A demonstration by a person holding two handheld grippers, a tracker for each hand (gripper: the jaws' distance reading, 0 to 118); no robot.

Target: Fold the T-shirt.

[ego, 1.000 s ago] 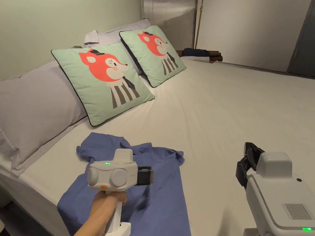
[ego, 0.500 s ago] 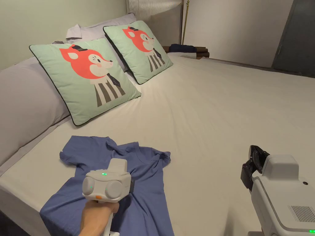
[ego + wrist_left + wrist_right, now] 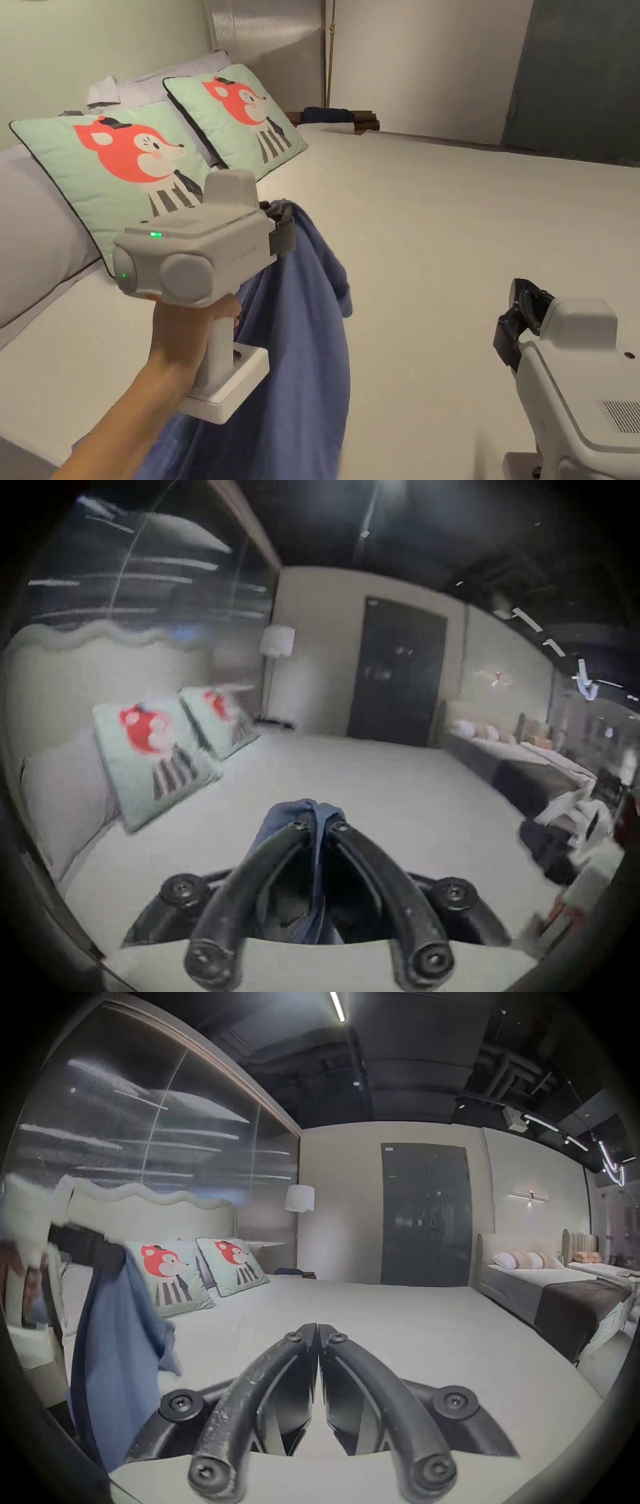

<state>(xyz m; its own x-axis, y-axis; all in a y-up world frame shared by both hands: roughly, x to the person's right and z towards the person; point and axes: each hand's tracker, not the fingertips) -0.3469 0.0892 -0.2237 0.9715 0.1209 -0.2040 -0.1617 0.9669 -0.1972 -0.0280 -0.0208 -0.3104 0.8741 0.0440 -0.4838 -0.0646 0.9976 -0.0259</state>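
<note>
Left gripper view (image 3: 317, 821) — jaws pinch T-shirt (image 3: 294, 812).

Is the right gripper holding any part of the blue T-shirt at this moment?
No: the right gripper has its jaws shut together with nothing between them, while the T-shirt hangs from the left gripper.

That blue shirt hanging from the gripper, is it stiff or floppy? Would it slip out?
Probably very floppy: the shirt hangs from the left hand-held gripper in long limp folds toward the bed. It seems light, since one pinch carries it. Slipping looks unlikely for now: the jaws are closed on a bunched fold.
</note>
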